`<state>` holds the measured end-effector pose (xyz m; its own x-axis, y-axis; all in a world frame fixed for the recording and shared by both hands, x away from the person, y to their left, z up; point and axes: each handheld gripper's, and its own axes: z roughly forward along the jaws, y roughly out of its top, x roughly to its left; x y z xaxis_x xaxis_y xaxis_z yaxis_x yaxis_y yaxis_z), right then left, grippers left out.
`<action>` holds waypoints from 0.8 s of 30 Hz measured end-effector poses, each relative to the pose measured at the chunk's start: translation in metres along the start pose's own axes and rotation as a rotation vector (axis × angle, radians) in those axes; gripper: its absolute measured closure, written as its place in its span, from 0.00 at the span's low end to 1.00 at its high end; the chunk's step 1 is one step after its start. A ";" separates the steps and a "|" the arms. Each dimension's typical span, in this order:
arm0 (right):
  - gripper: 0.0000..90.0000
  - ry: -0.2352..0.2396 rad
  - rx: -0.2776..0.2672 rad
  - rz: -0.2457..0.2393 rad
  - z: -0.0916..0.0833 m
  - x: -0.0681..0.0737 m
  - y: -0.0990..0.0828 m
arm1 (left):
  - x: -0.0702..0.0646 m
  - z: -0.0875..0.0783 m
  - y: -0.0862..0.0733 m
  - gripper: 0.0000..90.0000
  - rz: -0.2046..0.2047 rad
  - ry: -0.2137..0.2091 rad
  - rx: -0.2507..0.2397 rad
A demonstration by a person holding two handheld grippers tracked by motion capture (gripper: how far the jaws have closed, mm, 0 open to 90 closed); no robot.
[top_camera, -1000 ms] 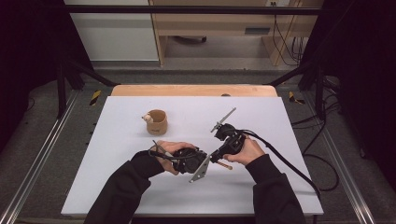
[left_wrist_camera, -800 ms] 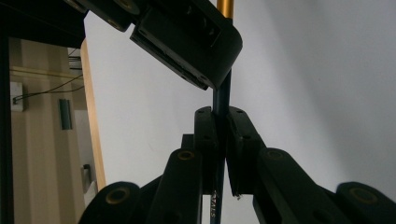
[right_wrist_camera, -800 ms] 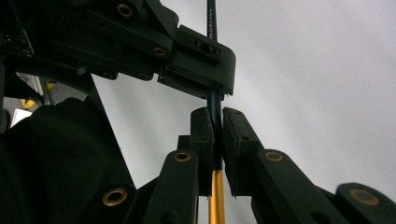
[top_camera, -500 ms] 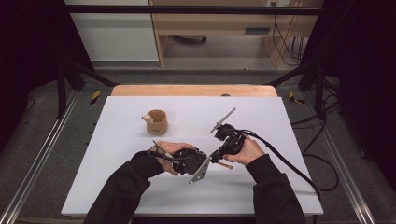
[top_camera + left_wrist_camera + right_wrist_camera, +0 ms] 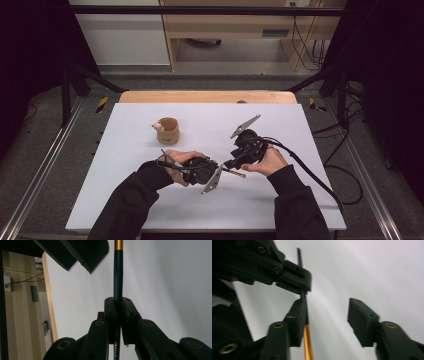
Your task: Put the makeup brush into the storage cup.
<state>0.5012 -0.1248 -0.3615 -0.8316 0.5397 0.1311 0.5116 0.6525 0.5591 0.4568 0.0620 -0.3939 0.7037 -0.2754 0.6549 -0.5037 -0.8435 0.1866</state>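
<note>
On the far left part of the white surface (image 5: 125, 200) stands a small brown cup (image 5: 168, 131). Something small and pale sits at its rim; it is too small to tell what it is. The cup is well apart from the hands.

Next comes the left claw (image 5: 212, 170). It is pressed tight on a thin pen (image 5: 118, 277) with a dark blue body and a gold band. In the left gripper view the pen runs straight up from between the two black jaws, so this claw has a firm hold. That part of the job looks done.

The pen lies low over the middle of the surface, between the two hands, and its gold end (image 5: 235, 173) points to the right.

Then comes the right claw (image 5: 328, 315). It is spread wide. One jaw is touching or just beside the gold part of the pen, and the other jaw is well apart from it. It pinches nothing.

So the right claw probably has to close on the gold end next. It may be to pull the pen apart or to take it over. I cannot tell which.
</note>
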 end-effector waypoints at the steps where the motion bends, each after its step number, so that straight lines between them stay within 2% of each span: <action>1: 0.49 -0.018 -0.014 0.004 -0.002 0.000 -0.001 | 0.000 0.000 -0.001 0.92 -0.006 -0.001 0.003; 5: 0.40 -0.085 -0.069 -0.006 -0.008 -0.003 -0.004 | 0.001 -0.002 -0.005 0.92 -0.027 0.002 0.012; 6: 0.38 -0.098 -0.093 -0.005 -0.009 -0.004 -0.005 | 0.002 -0.003 -0.005 0.92 -0.035 -0.005 0.028; 7: 0.36 -0.112 -0.112 -0.003 -0.011 -0.005 -0.006 | 0.002 -0.002 -0.007 0.92 -0.045 -0.004 0.016; 12: 0.33 -0.167 -0.190 0.023 -0.018 -0.012 -0.014 | 0.002 -0.006 -0.012 0.92 -0.082 -0.014 0.026; 13: 0.31 -0.179 -0.205 0.031 -0.020 -0.013 -0.015 | 0.002 -0.005 -0.013 0.92 -0.089 -0.007 0.015; 14: 0.30 -0.192 -0.217 0.031 -0.022 -0.014 -0.017 | 0.003 -0.007 -0.014 0.92 -0.095 -0.010 0.028; 16: 0.28 -0.217 -0.239 0.039 -0.024 -0.016 -0.020 | 0.003 -0.007 -0.017 0.92 -0.117 -0.008 0.012; 21: 0.24 -0.263 -0.301 0.074 -0.031 -0.020 -0.028 | 0.004 -0.010 -0.021 0.92 -0.156 -0.014 0.015; 24: 0.22 -0.283 -0.330 0.093 -0.033 -0.022 -0.035 | 0.003 -0.011 -0.025 0.92 -0.196 -0.012 -0.009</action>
<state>0.4948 -0.1767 -0.3569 -0.6702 0.7421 -0.0104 0.4468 0.4146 0.7928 0.4660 0.0875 -0.3882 0.7945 -0.1117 0.5968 -0.3610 -0.8773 0.3163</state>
